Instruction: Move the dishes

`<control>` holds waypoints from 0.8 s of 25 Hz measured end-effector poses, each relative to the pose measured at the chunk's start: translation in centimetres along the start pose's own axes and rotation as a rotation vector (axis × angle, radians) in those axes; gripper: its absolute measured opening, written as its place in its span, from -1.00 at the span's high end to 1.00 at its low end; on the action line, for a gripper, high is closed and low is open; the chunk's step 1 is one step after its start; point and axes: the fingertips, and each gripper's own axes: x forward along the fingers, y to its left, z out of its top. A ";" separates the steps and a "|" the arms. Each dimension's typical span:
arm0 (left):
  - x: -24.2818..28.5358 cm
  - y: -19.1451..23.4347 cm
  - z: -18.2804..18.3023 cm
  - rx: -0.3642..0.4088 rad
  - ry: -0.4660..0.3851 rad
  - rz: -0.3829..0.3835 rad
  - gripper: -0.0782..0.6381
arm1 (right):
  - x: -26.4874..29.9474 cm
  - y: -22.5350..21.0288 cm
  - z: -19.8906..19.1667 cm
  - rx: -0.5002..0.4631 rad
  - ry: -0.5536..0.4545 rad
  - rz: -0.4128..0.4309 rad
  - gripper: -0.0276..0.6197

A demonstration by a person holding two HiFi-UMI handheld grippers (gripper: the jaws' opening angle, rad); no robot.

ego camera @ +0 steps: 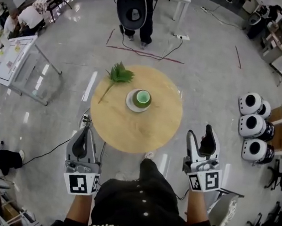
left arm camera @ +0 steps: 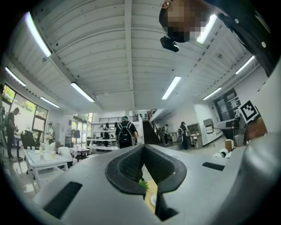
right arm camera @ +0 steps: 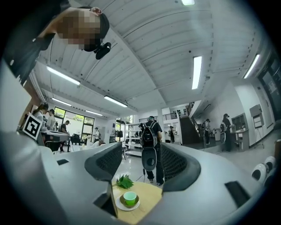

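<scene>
A green cup (ego camera: 142, 97) stands on a white saucer (ego camera: 131, 104) near the middle of a round wooden table (ego camera: 129, 129). A green leafy sprig (ego camera: 119, 74) lies on the table's far left part. My left gripper (ego camera: 82, 138) hovers off the table's near left edge, shut with nothing in it. My right gripper (ego camera: 201, 137) is held off the near right edge, open and empty. The right gripper view shows the cup (right arm camera: 130, 197), saucer (right arm camera: 120, 205) and sprig (right arm camera: 124, 180) between its jaws, well ahead. The left gripper view shows only slivers of sprig (left arm camera: 142, 185) and saucer (left arm camera: 153, 201).
A person with a backpack (ego camera: 134, 9) stands beyond the table's far side. Three white round-eyed units (ego camera: 252, 125) sit on the floor at right. A white table (ego camera: 11, 56) stands at left. Cables (ego camera: 52, 148) trail on the floor near the table.
</scene>
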 end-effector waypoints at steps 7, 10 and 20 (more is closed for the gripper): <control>7.2 -1.4 1.6 0.004 -0.016 0.118 0.75 | 8.3 -5.6 -0.5 0.000 0.004 0.129 0.13; 8.7 -2.2 1.4 0.004 -0.005 0.141 0.75 | 11.2 -6.5 -1.2 0.001 0.009 0.188 0.13; 10.1 0.0 -0.8 -0.001 0.052 0.165 0.75 | 16.9 -3.6 -5.2 0.002 0.090 0.286 0.13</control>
